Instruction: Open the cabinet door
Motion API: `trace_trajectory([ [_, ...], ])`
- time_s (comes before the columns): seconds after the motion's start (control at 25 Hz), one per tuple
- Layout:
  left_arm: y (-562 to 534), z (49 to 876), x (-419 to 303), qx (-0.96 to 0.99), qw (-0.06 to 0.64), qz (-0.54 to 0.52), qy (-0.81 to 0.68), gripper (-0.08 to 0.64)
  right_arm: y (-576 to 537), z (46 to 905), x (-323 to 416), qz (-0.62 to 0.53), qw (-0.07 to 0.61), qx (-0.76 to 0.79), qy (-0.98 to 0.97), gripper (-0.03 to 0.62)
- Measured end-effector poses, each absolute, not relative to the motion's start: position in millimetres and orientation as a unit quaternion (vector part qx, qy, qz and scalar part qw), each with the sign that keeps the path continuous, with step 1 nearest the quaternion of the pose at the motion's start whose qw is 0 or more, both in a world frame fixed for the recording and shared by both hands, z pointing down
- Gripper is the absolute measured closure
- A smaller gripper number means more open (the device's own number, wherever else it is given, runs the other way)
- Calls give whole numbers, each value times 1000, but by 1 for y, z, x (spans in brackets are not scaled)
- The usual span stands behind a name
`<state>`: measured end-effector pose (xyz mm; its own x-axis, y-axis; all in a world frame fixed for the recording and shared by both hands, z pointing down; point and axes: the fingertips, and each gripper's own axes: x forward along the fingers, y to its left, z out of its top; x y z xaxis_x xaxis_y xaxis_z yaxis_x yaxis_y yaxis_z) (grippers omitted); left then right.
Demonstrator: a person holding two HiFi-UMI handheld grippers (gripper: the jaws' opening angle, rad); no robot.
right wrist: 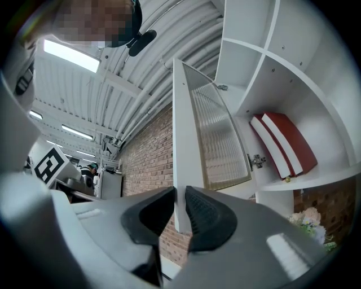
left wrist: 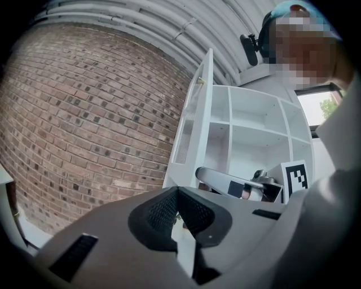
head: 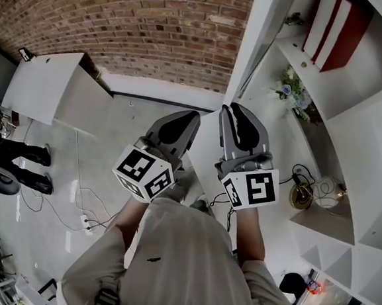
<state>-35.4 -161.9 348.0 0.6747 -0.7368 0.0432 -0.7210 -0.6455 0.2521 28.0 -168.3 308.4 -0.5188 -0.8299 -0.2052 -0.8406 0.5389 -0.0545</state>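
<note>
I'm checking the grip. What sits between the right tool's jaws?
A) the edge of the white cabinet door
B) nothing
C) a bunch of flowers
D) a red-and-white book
A: in the right gripper view, the right tool is clamped on the white edge of the cabinet door, which stands swung out.

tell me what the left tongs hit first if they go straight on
Probably the open cabinet door, whose lower part sits just ahead of the left tongs. If they pass beside it, the brick wall comes next. Depth is unclear.
</note>
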Motion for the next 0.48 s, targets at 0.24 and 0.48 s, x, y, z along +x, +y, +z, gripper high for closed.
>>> trace_trajectory([
  [0.24,-166,346,-37,907,125,-32,-401,551,-171,307,23,24,104,-474,874,518],
  [0.48,-169,348,-40,907,125,-32,-402,551,-175,309,18,23,104,-473,875,520],
])
